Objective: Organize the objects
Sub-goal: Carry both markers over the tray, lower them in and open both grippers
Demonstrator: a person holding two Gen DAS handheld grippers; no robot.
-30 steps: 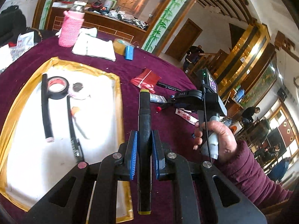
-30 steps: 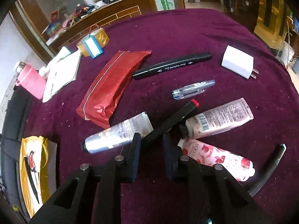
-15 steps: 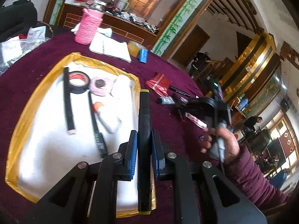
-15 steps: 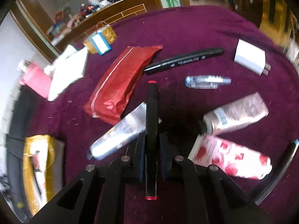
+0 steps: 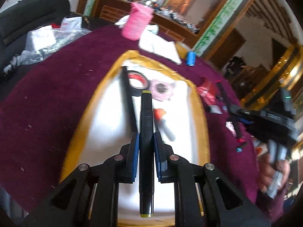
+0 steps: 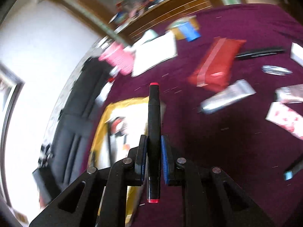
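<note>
Left gripper (image 5: 146,141) is clamped on a black marker with yellow ends (image 5: 146,132), which runs straight out along the fingers and points down at the gold-edged white tray (image 5: 205,124). Its tip hangs over the tray's far half, above a roll of black tape (image 5: 137,81) and a pink crocheted ring (image 5: 161,89), with a long black strip (image 5: 127,96) lying beside them on the tray.

Right gripper (image 6: 153,147) is pressed shut on a black marker with red ends (image 6: 153,124), tilted downward over the purple tablecloth (image 6: 217,141), its tip near the tray's far right edge. In the left wrist view the person's right hand (image 5: 275,170) holds that gripper's handle off the tray's right edge.

On the cloth to the right lie a red pouch (image 6: 215,62), a silver tube (image 6: 227,96), another black marker (image 6: 259,53), a clear pen (image 6: 276,70) and a floral tube (image 6: 284,119). Toward the table's far edge sit a pink woven holder (image 5: 136,22), a white notebook (image 5: 161,49) and a blue-labelled tape roll (image 5: 190,58). Much of the right view is blurred.
</note>
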